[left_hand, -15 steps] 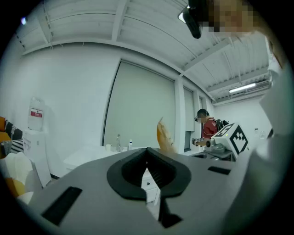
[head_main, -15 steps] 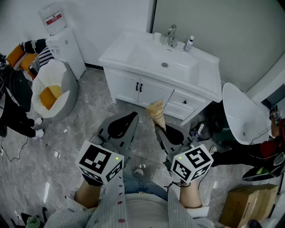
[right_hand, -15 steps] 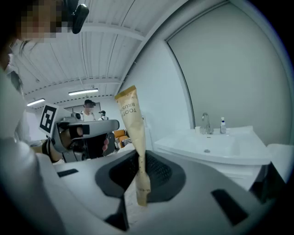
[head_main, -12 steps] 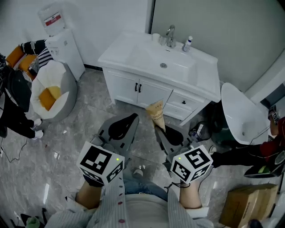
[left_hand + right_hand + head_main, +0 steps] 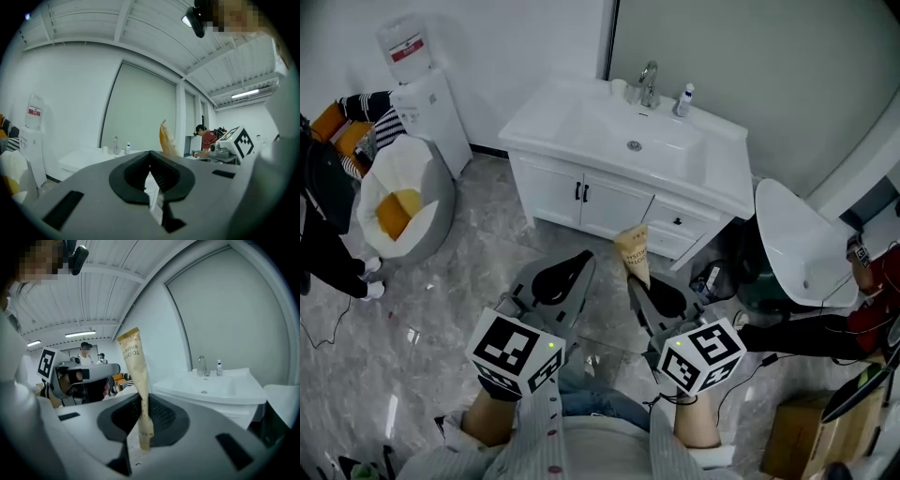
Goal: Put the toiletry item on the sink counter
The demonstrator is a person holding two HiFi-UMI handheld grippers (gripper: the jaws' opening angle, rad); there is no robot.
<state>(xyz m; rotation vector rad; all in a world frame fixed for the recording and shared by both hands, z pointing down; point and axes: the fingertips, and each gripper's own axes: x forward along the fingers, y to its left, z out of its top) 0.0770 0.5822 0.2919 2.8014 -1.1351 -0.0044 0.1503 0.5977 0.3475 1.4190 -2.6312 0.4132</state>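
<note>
Kraft-paper packet (image 5: 634, 251): thin, light, probably limp and easily creased. Right gripper (image 5: 645, 281) clamps its lower end, so it stands upright, well short of the bench (image 5: 727, 178) at 12 o'clock. Left gripper (image 5: 565, 274) closed, empty. The low hold suits it.

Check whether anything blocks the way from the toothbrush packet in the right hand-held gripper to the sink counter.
Nothing visible does. The right hand-held gripper holds the toothbrush packet upright, and only open floor lies between it and the sink counter. The faucet and small bottle stand at the counter's back.
</note>
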